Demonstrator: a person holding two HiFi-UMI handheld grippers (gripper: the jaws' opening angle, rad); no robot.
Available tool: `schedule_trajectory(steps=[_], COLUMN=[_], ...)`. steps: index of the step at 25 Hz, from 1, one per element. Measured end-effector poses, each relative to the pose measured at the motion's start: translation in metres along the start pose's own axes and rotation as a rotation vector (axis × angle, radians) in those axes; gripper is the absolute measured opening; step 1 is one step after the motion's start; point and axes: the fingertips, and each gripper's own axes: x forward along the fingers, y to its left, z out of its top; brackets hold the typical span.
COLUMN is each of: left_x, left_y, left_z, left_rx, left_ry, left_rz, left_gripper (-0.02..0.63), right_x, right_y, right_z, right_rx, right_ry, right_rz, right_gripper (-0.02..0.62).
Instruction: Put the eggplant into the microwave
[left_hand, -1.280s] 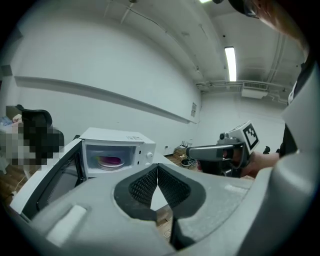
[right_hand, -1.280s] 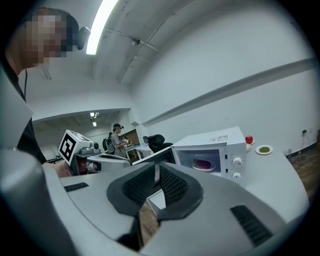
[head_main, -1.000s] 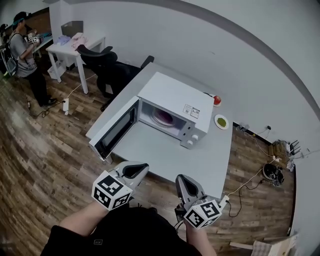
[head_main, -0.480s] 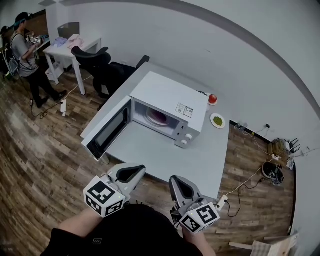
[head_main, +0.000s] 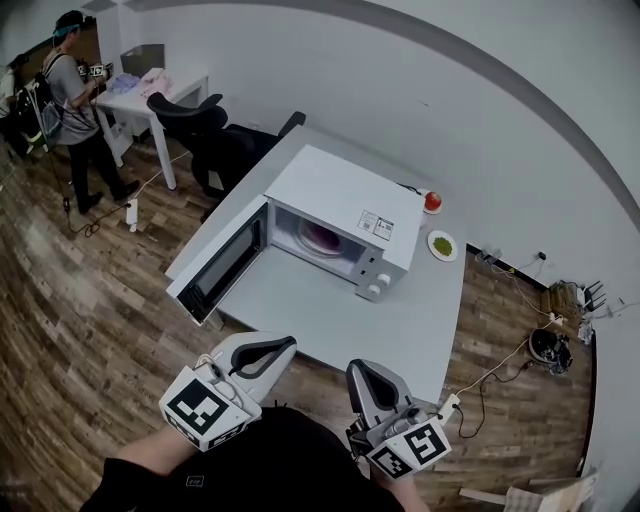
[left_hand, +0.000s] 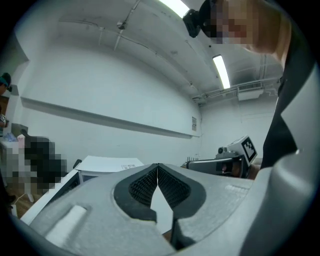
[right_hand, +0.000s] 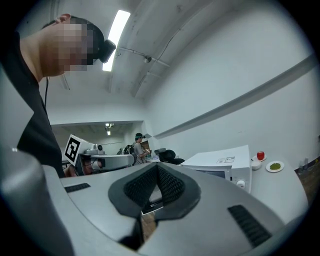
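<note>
The white microwave (head_main: 340, 200) stands on the grey table (head_main: 330, 310) with its door (head_main: 225, 265) swung wide open to the left. Inside, a purplish-pink round shape (head_main: 322, 238) lies on the floor of the oven; I cannot tell whether it is the eggplant. My left gripper (head_main: 288, 343) and right gripper (head_main: 358, 366) hang side by side in front of the table's near edge, pointing at the microwave. Both are shut, pads (left_hand: 172, 187) (right_hand: 170, 186) meeting at the tips with nothing between them. The microwave also shows in the left gripper view (left_hand: 107, 164) and in the right gripper view (right_hand: 225, 165).
A small red fruit (head_main: 432, 201) and a white plate with something green (head_main: 442, 244) sit right of the microwave. A black office chair (head_main: 215, 135) stands behind the table, and a person (head_main: 75, 90) at a white desk (head_main: 150, 90) far left. Cables and a power strip (head_main: 447, 402) lie on the wood floor at right.
Both grippers have risen and now show lower in the head view, slightly farther from the table edge, still shut. The person at the back has moved toward the desk.
</note>
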Motion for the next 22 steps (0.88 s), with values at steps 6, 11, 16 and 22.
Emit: schedule_trajectory(steps=[6, 11, 16, 22], left_x=[-0.003, -0.001, -0.001, 0.002], left_y=[0.004, 0.012, 0.015, 0.014], left_z=[0.008, -0.006, -0.007, -0.006], left_rx=[-0.049, -0.076, -0.088, -0.079], left_ry=[-0.033, -0.003, -0.001, -0.004], left_rz=[-0.022, -0.015, -0.017, -0.025], left_gripper=[0.009, 0.009, 0.009, 0.009], right_x=[0.009, 0.015, 0.016, 0.016], right_y=[0.007, 0.004, 0.004, 0.001], right_z=[0.001, -0.006, -0.006, -0.005], right_rx=[-0.032, -0.031, -0.034, -0.029], right_ry=[0.009, 0.027, 0.031, 0.030], right_rz=[0.015, 0.003, 0.000, -0.006], right_gripper=[0.014, 0.014, 0.014, 0.014])
